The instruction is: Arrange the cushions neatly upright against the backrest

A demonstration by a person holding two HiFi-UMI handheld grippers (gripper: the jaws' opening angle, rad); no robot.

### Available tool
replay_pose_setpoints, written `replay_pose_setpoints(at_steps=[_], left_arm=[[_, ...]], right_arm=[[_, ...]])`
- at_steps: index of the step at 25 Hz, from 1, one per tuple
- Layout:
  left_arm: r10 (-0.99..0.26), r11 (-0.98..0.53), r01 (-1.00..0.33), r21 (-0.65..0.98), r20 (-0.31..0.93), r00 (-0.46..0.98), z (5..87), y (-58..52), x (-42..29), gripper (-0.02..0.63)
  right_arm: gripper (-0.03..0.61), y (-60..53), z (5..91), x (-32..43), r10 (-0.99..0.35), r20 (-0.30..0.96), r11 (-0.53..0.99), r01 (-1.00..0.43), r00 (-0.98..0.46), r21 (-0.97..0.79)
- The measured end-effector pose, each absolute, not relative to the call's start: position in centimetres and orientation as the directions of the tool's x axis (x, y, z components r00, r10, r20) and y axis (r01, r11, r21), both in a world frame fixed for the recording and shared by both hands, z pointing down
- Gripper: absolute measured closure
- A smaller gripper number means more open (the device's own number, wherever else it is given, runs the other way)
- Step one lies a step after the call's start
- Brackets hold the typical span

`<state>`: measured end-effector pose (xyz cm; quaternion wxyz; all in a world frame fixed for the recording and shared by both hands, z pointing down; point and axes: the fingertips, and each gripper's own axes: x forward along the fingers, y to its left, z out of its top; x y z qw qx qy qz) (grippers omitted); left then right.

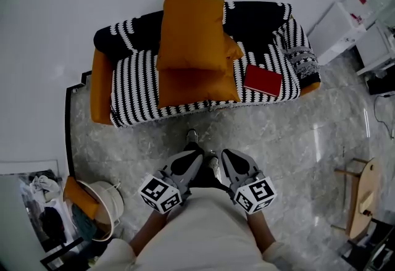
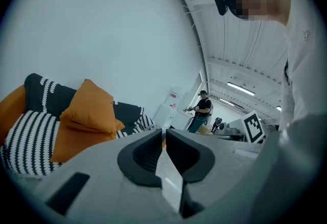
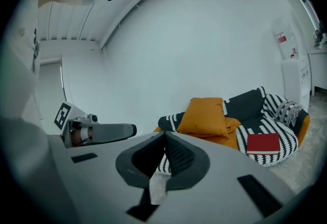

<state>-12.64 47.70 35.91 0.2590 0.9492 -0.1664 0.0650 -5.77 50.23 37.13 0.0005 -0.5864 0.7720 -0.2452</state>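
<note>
Several plump orange cushions (image 1: 191, 32) (square, matte) pile on the striped sofa (image 1: 137, 81).

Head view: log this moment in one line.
left gripper shut, empty | right gripper shut, empty | orange fabric cushions piled on black-and-white striped sofa, untouched

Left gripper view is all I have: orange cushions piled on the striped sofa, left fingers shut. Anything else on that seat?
Observer: Yes. A red book lies flat on the seat, to the right of the cushions.
Operator: And the other side?
Observer: The right gripper is shut with nothing in it. It is held back from the sofa, next to the left gripper.
Operator: Anything else around?
Observer: A white basket stands on the floor to the person's left. There is something orange in it, possibly another cushion.
</note>
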Motion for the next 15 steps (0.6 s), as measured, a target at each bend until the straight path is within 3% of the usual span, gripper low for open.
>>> replay_pose_setpoints(at_steps=[15], left_arm=[[-0.131, -0.863, -0.188, 0.468, 0.153, 0.98, 35.4, 35.7, -4.8, 0.601]], right_arm=[[0.571, 38.8, 36.8, 0.9, -0.925, 0.324, 0.079, -0.934, -0.198, -0.348]])
